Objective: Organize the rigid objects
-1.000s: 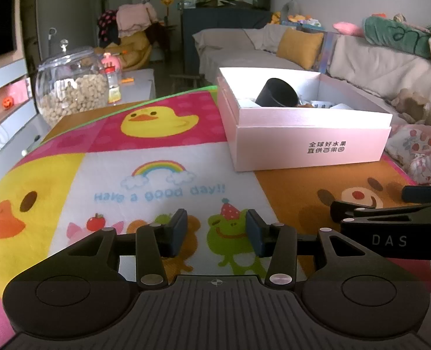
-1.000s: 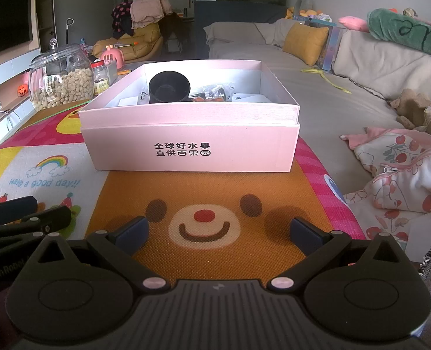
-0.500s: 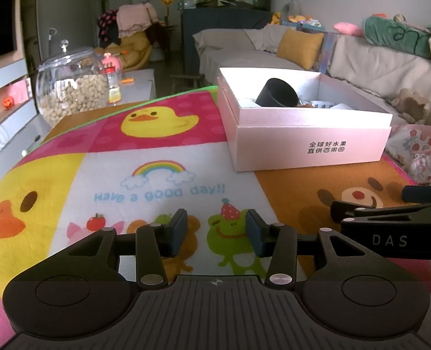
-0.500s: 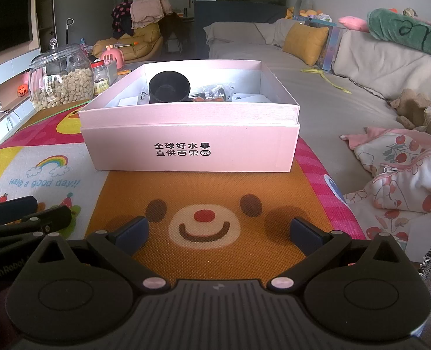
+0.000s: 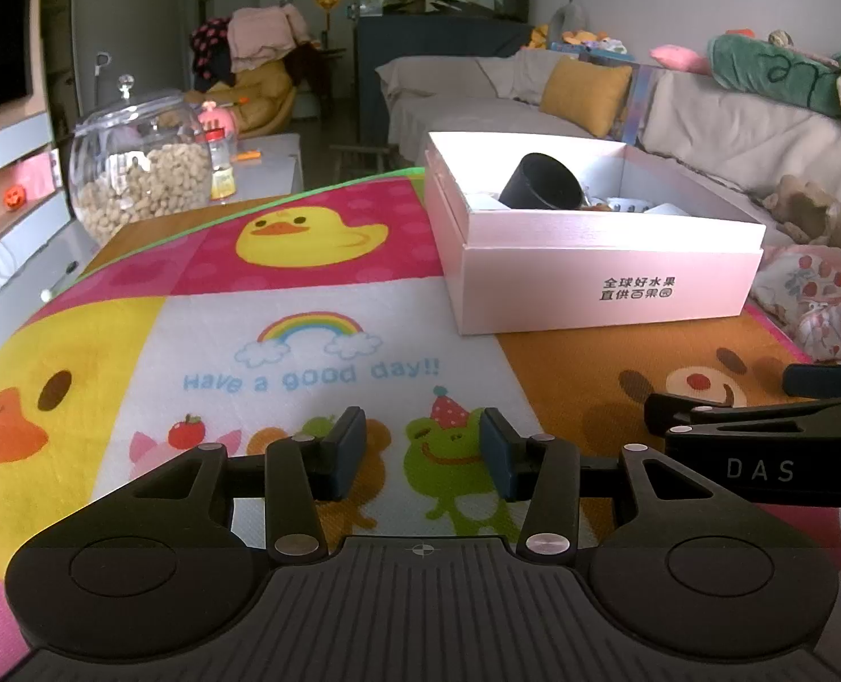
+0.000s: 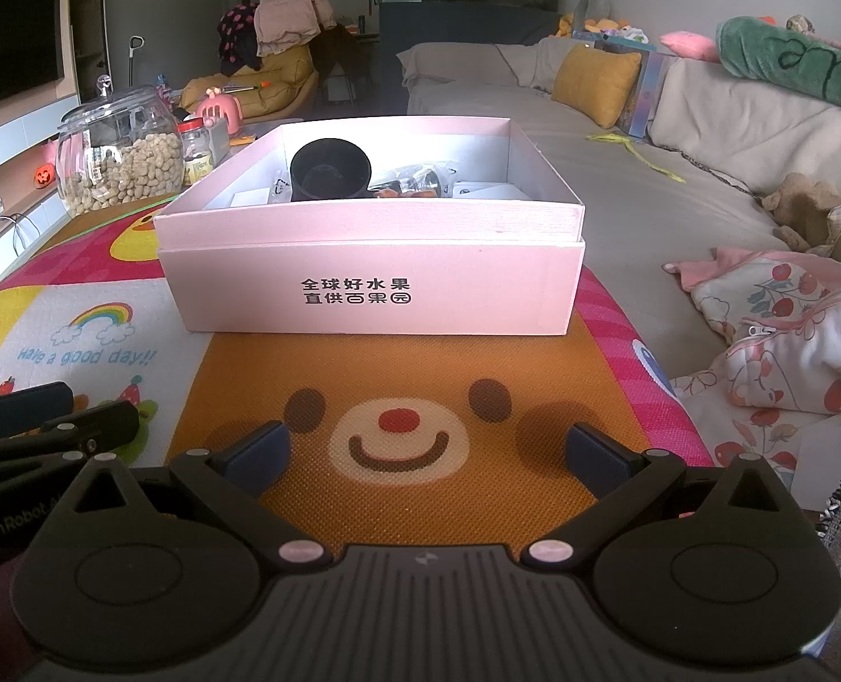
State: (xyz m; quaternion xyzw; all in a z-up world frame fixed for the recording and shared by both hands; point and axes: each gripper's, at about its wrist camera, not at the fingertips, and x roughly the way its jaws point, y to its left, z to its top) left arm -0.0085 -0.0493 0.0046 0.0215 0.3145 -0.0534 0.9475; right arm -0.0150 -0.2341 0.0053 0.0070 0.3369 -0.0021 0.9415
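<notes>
The left gripper (image 5: 421,452) and right gripper (image 6: 427,452) are being held with jaws apart and nothing between them, above the cartoon mat (image 6: 414,386), near the pink box (image 6: 372,290).

The left tool (image 5: 420,449) is hovering with its jaws partly apart and empty; the right tool (image 6: 426,454), just beside it, is holding its jaws wide and empty.

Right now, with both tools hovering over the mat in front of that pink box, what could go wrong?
The black cup lies tipped among loose items inside the pink box; a reach could knock them about. The box's tall near wall might catch a tool coming in low. The left tool and right tool sit close together and might bump.
</notes>
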